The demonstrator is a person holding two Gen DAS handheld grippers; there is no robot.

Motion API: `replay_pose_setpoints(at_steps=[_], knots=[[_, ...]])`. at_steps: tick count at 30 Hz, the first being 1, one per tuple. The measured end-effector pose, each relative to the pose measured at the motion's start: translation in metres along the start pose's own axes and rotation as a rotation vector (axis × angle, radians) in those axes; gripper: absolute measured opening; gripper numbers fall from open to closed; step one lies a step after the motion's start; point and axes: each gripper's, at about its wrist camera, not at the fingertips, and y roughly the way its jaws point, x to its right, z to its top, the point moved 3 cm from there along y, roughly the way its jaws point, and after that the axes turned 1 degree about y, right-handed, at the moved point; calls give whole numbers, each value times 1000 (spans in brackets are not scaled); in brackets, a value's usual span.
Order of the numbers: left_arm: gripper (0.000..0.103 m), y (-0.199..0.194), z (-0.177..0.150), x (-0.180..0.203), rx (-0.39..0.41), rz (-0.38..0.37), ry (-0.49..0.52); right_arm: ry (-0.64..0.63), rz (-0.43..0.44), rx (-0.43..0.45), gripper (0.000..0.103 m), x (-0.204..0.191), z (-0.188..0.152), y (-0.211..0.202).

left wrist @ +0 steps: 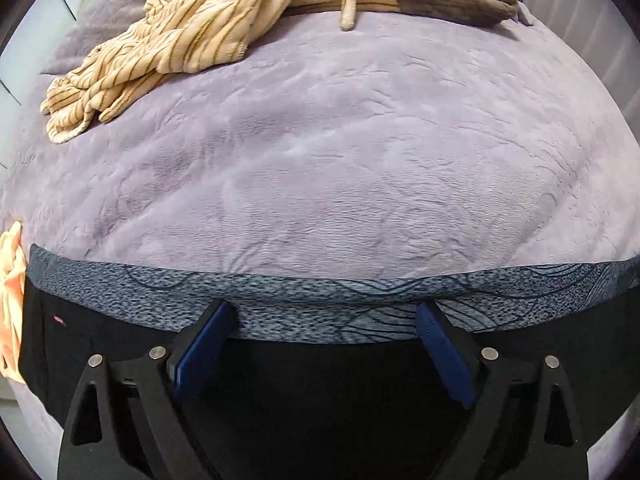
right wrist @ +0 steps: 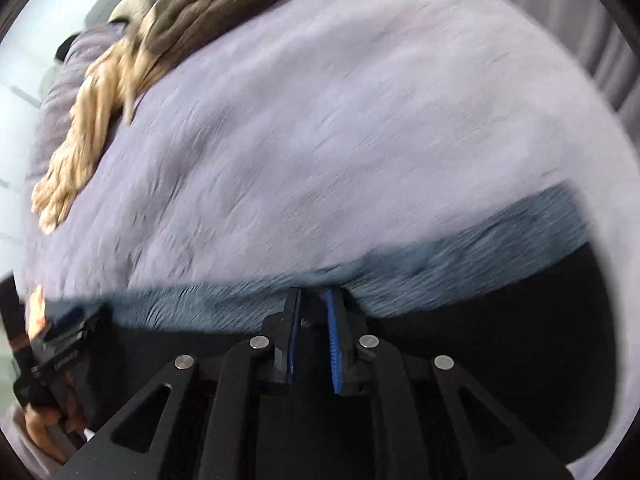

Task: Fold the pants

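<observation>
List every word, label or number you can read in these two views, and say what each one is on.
No text can be read in either view.
Small pinkish mark on the black pants: too small to read.
Pale lettering on the left gripper body, seen from the right wrist: too blurred to read.
Nothing printed shows on the striped garment or the purple blanket.

Blurred view: the right hand-held gripper, fingers nearly together, pinches the grey waistband of black pants on a lilac bed
</observation>
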Motion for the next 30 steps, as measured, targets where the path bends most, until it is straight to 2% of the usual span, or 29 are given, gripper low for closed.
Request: replay_pose_setpoints(at_steps=[2, 3, 4, 6, 7, 9, 11, 13, 16, 18, 20, 21, 23, 24, 25, 26, 27, 30], knots=[[95, -1, 1, -2, 0, 6, 9, 17, -45, 71, 30, 26, 5, -37], [95, -1, -1, -1, 4, 9, 13, 23, -69, 90, 46, 35, 3, -48], [95, -1, -3, 1, 12, 18, 17, 28, -119, 116, 53, 52, -3, -65], [95, -5, -8, 10, 19, 35, 23, 35, -127, 101, 53, 71, -9, -75], [95, -10, -12, 18, 17, 40, 29, 43, -143, 65, 48, 83, -15, -70], [95, -18, -14, 12, -14, 28, 43, 48, -287, -56, 50, 105, -29, -44], [95, -29, -15, -4, -20, 57, 77, 177, -207, -31, 49, 122, -36, -47], [95, -49, -24, -29, -4, 103, 115, 262, -171, 19, 51, 127, -44, -67], [95, -67, -43, -83, -11, 152, 111, 226, -98, 79, 51, 103, -59, -99], [95, -69, -58, -127, -31, 214, 83, 185, 47, 85, 52, 69, -74, -114], [95, -65, -72, -171, -54, 276, 41, 157, 224, 17, 54, 25, -90, -110], [95, -59, -80, -192, -62, 298, 21, 152, 358, -47, 54, -5, -105, -101], [95, -39, -94, -225, -95, 340, 13, 193, 566, -174, 54, -55, -137, -76], [103, -23, -107, -242, -128, 319, 12, 213, 644, -235, 54, -79, -152, -62], [103, -17, -113, -252, -115, 263, -12, 232, 697, -300, 54, -107, -171, -43], [103, -14, -118, -261, -96, 186, -54, 247, 707, -352, 54, -132, -188, -23], [103, -12, -119, -265, -104, 152, -71, 259, 717, -383, 54, -149, -198, -10], [103, -13, -117, -258, -96, 164, -10, 334, 756, -446, 54, -190, -226, 21]])
